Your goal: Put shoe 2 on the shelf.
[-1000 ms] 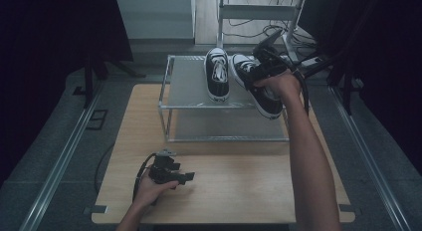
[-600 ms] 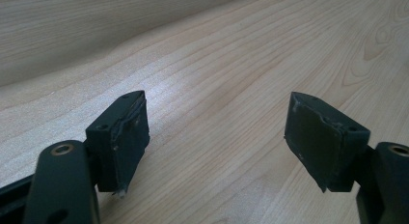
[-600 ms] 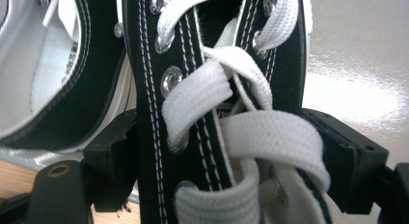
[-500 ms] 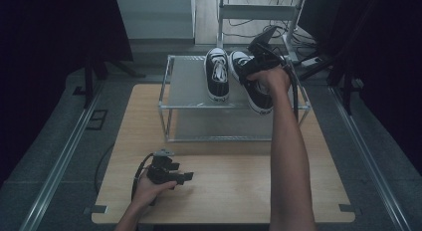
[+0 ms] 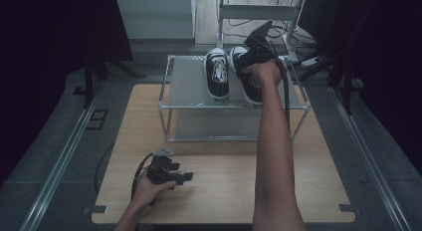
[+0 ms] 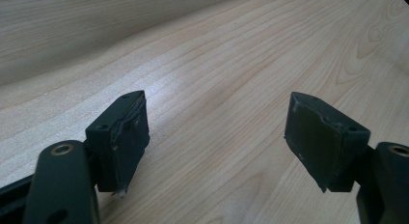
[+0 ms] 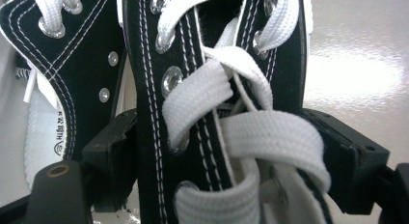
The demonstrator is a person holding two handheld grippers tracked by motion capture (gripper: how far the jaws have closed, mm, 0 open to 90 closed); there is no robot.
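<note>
Right claw (image 5: 251, 59) is clamping the right sneaker (image 5: 249, 84) at its laced top, jaws on both sides, on the metal rack (image 5: 186, 86) shelf, just beside the left sneaker (image 5: 217, 74). Left claw (image 5: 171, 175) is sitting wide open, holding nothing, on the wooden bench (image 5: 224, 181).

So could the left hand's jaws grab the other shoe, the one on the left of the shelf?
Probably not from there. The left gripper rests open low on the table, while that left shoe sits on the rack's top shelf at the far side. Nothing blocks it; the arm would just have to lift and stretch forward.
</note>
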